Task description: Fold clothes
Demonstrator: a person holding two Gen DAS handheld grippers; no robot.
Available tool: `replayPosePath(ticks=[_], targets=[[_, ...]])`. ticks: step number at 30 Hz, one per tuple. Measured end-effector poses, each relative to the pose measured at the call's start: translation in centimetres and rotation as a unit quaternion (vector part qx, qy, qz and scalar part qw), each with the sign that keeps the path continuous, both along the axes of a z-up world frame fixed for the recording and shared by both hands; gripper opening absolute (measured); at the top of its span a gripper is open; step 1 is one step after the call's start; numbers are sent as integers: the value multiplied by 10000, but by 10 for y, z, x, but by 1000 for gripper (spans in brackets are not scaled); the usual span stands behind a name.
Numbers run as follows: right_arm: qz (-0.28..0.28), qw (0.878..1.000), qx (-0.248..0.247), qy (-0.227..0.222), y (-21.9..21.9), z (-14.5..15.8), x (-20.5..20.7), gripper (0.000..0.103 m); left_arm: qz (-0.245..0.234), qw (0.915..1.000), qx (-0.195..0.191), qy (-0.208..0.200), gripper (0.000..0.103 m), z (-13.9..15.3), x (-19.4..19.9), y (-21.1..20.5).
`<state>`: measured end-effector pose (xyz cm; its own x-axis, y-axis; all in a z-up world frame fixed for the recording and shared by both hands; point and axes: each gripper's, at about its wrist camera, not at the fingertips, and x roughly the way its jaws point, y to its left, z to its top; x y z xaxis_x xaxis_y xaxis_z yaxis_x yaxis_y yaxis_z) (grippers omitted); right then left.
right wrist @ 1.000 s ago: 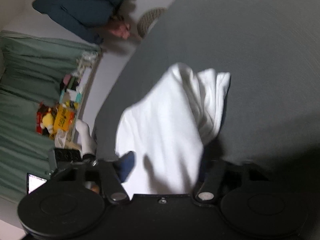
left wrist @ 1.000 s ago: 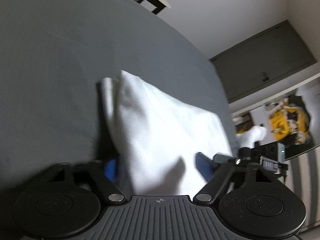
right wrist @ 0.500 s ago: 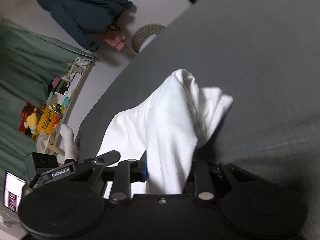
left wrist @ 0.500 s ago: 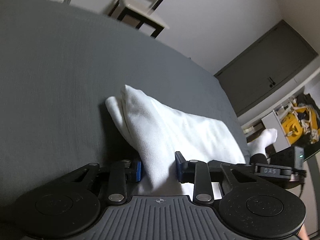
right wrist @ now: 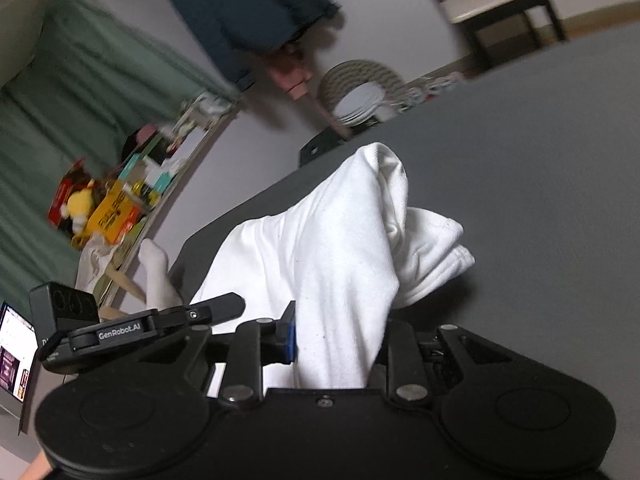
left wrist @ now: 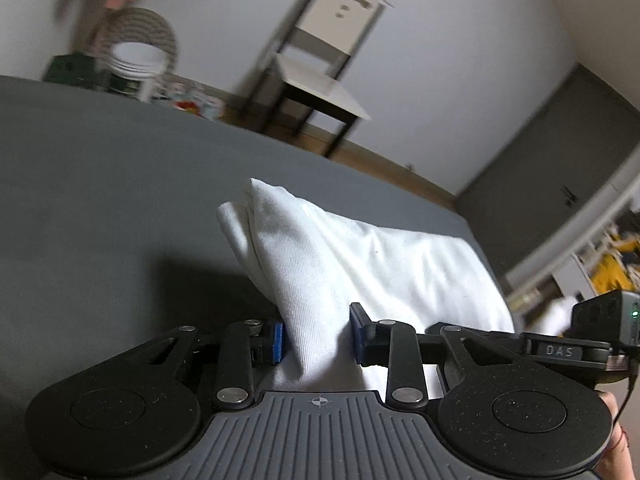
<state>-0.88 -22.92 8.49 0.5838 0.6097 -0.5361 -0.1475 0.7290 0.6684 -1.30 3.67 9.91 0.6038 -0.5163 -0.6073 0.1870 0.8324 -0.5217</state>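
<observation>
A white garment [left wrist: 360, 256] lies partly folded on a dark grey surface [left wrist: 100, 184], with its near edge lifted. My left gripper [left wrist: 318, 340] is shut on that near edge, the cloth pinched between its blue pads [left wrist: 276, 340]. In the right wrist view the same white garment [right wrist: 328, 248] rises in a ridge from my right gripper [right wrist: 334, 340], which is shut on another part of the near edge. A folded sleeve or hem [right wrist: 436, 256] hangs off to the right. Each gripper appears at the edge of the other's view.
A white chair with dark legs [left wrist: 320, 72] stands beyond the grey surface, beside a round woven basket with white plates [left wrist: 140, 48]. A dark door [left wrist: 552, 152] is at the right. Green curtains [right wrist: 60, 120], a cluttered shelf [right wrist: 120, 200] and a hanging dark jacket [right wrist: 248, 8] lie left.
Both grippers went from open beside the garment's edge to shut on it, then lifted and tilted up, raising the near edge so more of the room shows.
</observation>
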Motion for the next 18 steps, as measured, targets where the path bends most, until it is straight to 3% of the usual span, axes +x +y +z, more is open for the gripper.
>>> replayPosePath(ticks=[5, 11, 15, 18], targets=[[297, 9993, 199, 133, 41, 25, 72, 24, 524, 9986, 112, -18, 31, 29, 45, 51], [556, 9983, 183, -44, 94, 45, 147, 24, 1016, 9939, 377, -194, 31, 54, 104, 110], [590, 9979, 277, -20, 120, 29, 191, 24, 1195, 9900, 712, -232, 31, 44, 144, 129], [527, 9976, 386, 242, 138, -4, 215, 24, 1298, 9865, 996, -114, 31, 22, 172, 143]])
